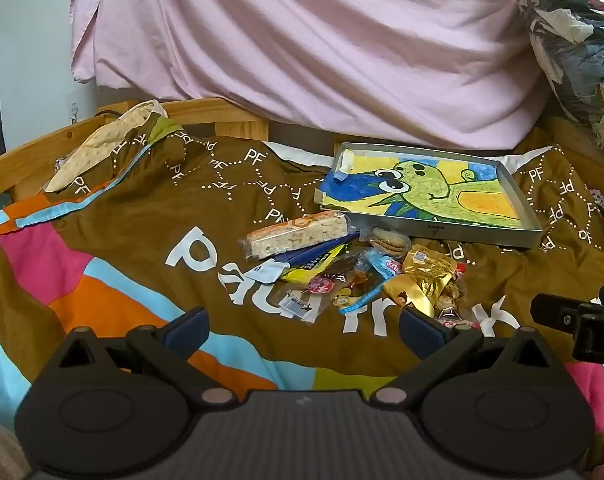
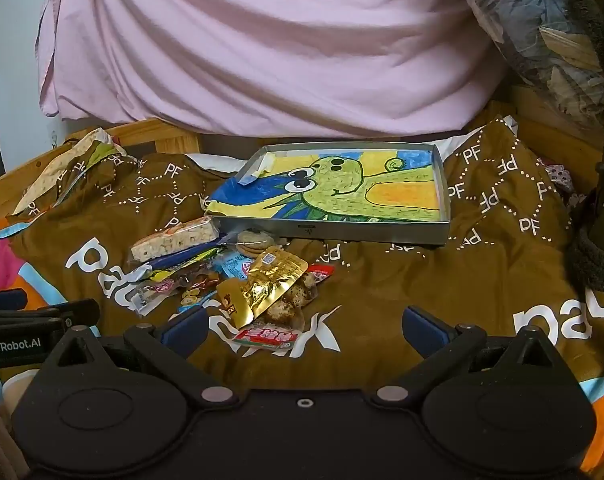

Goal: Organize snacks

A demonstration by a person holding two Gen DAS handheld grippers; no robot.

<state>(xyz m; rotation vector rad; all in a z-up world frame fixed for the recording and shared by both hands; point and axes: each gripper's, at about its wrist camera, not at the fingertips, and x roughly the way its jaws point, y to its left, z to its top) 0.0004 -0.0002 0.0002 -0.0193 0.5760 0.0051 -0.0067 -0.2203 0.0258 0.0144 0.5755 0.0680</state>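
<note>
A big brown blanket (image 1: 114, 240) with pink, orange and light blue patches covers the bed, and it has large white letters that read "paul" and part of another word, plus many small white "PF" marks joined by dotted lines. On the blanket lies a pile of wrapped snacks (image 1: 354, 268). The pile has a long clear-wrapped bar of pale puffed rice (image 1: 298, 236) at its top left, a shiny gold foil pouch (image 2: 270, 284) with a small printed code square on it, a light blue candy wrapper (image 1: 376, 276), a pack of round brown biscuits (image 1: 390, 240) and a clear pack with a red and white label (image 2: 268, 338); the writing on these wrappers is too small to read. Just behind the pile, touching the biscuits, sits a flat silver metal tray (image 2: 442, 196) lined with a crayon drawing of a green dinosaur on blue and yellow. The left gripper (image 1: 304, 326) has its dark blue fingers (image 1: 188, 330) spread wide apart and holds nothing, just in front of the pile. The right gripper (image 2: 304, 326) is also spread wide and holds nothing, with the red and white pack between its fingers. In the right wrist view, the side of the left gripper shows white words, "GenRobot.AI". A pink sheet (image 2: 262, 48) hangs behind the bed.
</note>
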